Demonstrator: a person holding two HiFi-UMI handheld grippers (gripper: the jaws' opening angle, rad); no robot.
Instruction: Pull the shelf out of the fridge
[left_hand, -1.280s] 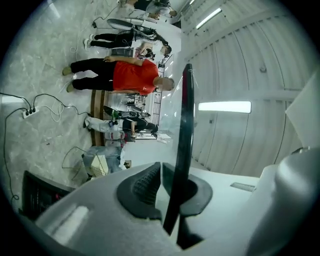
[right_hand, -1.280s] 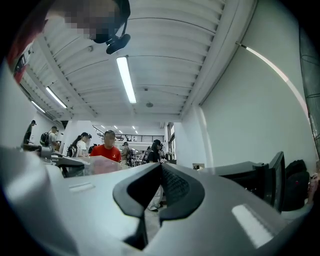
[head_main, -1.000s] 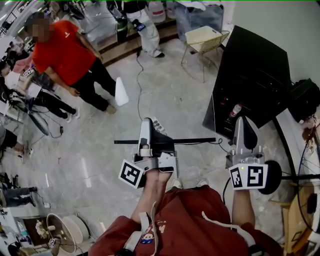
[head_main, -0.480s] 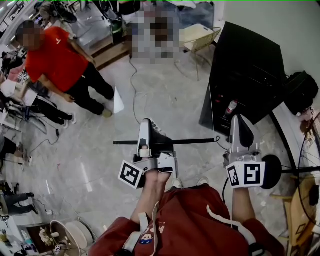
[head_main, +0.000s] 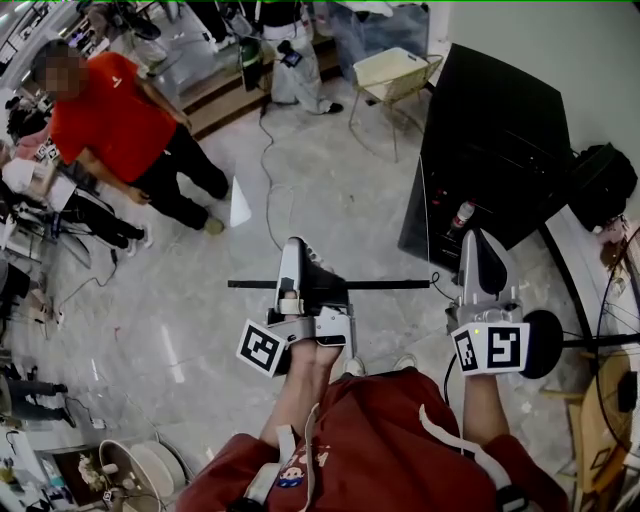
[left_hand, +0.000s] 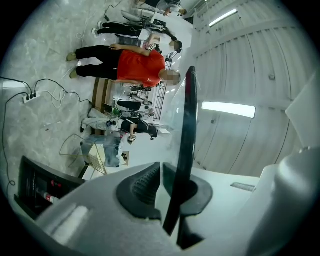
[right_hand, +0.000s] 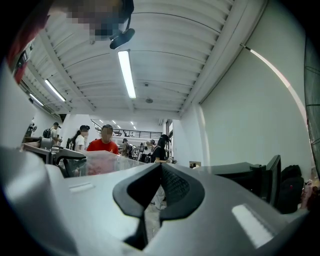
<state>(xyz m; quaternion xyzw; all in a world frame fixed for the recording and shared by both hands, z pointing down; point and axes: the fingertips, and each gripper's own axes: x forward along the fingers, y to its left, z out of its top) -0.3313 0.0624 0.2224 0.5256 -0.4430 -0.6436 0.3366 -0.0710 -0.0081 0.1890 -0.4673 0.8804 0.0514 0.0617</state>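
The shelf is a clear glass pane with a black rim (head_main: 380, 283), out of the fridge and held edge-on over the floor. My left gripper (head_main: 303, 254) is shut on it. In the left gripper view the black rim (left_hand: 189, 120) runs upright between the pads of the left gripper (left_hand: 161, 182). The black fridge (head_main: 500, 130) stands at the right, its front open, with a red-capped bottle (head_main: 461, 215) inside. My right gripper (head_main: 480, 245) hovers just in front of the fridge. Its jaws are together with nothing between them in the right gripper view (right_hand: 161, 187).
A person in a red shirt (head_main: 115, 115) stands at the left on the marble floor. A power strip and cables (head_main: 268, 190) trail across the floor. A wire-frame chair (head_main: 390, 75) stands behind the fridge. A black bag (head_main: 600, 180) lies to the right of the fridge.
The view has shifted slightly, so the fridge and the people sit a little further left. Both grippers keep their pose and the shelf stays in the left one.
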